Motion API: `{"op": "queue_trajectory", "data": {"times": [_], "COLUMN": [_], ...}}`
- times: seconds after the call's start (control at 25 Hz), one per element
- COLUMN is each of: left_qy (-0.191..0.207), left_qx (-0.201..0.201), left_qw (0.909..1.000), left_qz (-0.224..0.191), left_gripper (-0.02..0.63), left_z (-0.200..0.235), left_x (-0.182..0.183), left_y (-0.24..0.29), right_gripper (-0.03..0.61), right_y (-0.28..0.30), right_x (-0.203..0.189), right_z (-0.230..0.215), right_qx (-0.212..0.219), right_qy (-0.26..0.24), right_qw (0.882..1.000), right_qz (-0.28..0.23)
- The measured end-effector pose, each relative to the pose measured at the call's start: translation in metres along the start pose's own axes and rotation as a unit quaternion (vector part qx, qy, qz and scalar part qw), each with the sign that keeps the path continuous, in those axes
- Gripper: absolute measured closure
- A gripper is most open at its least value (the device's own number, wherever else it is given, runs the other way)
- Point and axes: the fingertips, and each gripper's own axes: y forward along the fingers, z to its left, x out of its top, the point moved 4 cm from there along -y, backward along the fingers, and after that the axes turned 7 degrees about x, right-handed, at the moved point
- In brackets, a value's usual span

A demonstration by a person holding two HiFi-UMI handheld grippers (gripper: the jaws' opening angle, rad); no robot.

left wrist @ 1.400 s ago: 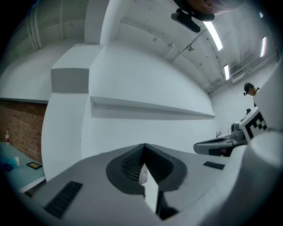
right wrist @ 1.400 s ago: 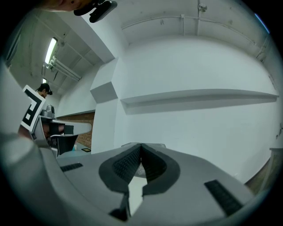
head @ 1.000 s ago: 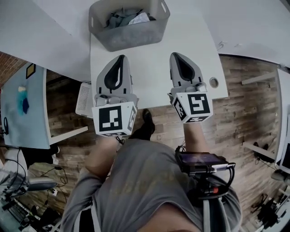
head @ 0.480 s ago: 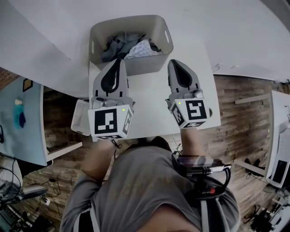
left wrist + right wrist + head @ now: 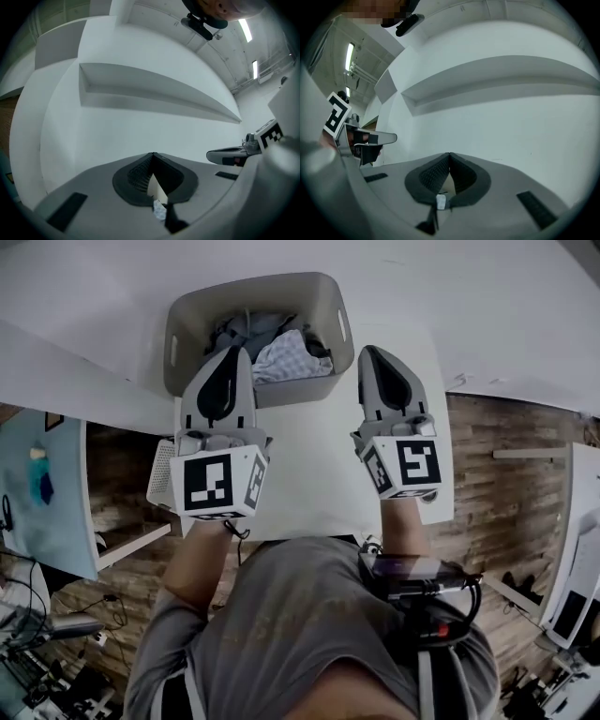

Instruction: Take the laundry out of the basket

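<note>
In the head view a grey laundry basket [image 5: 187, 310] stands on the white table [image 5: 309, 465], at its far end. Inside it lie grey clothes [image 5: 234, 332] and a white checked cloth [image 5: 286, 357]. My left gripper [image 5: 234, 351] is shut and empty, and its tip overlaps the basket's near rim. My right gripper [image 5: 368, 349] is also shut and empty, just right of the basket beside its handle slot. In the left gripper view the left gripper [image 5: 153, 153] faces a white wall, as the right gripper [image 5: 449, 153] does in its own view. Neither gripper view shows the basket.
The table is narrow, with wooden floor [image 5: 506, 474] on both sides. A white perforated box [image 5: 164, 474] sits under the table's left edge, and a pale blue surface [image 5: 47, 484] lies further left. A white wall [image 5: 487, 306] rises behind the basket. My body fills the bottom.
Both grippers have moved forward along the table toward the basket. The left tip now reaches the basket's near rim and the right tip is level with its side. Both stay shut.
</note>
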Motion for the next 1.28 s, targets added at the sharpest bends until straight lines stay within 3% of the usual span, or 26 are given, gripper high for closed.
{"op": "queue_trajectory", "data": {"times": [0.48,0.8,0.96,1.12,1.24,1.28], "left_qy": [0.009,0.003,-0.011,0.055,0.091,0.09], "left_qx": [-0.05,-0.085,-0.2,-0.298,-0.344,-0.356], "left_qw": [0.9982,0.9931,0.9736,0.9442,0.9206,0.9141], "left_qz": [0.031,0.081,0.109,0.129,0.16,0.172], "left_gripper": [0.606,0.606,0.604,0.604,0.602,0.56], "left_z": [0.01,0.012,-0.004,-0.022,-0.029,-0.03], "left_x": [-0.009,-0.05,-0.062,-0.076,-0.097,-0.103], "left_y": [0.096,0.135,0.151,0.161,0.164,0.165], "right_gripper": [0.571,0.571,0.571,0.571,0.571,0.571], "right_y": [0.036,0.07,0.084,0.096,0.102,0.104], "right_x": [-0.046,-0.085,-0.104,-0.12,-0.128,-0.13], "right_z": [-0.075,-0.092,-0.098,-0.1,-0.102,-0.103], "right_qx": [-0.013,-0.013,-0.014,-0.011,-0.013,-0.013], "right_qy": [0.04,0.06,0.072,0.079,0.087,0.09], "right_qw": [0.999,0.996,0.994,0.993,0.992,0.991], "right_qz": [0.034,0.06,0.076,0.088,0.093,0.094]}}
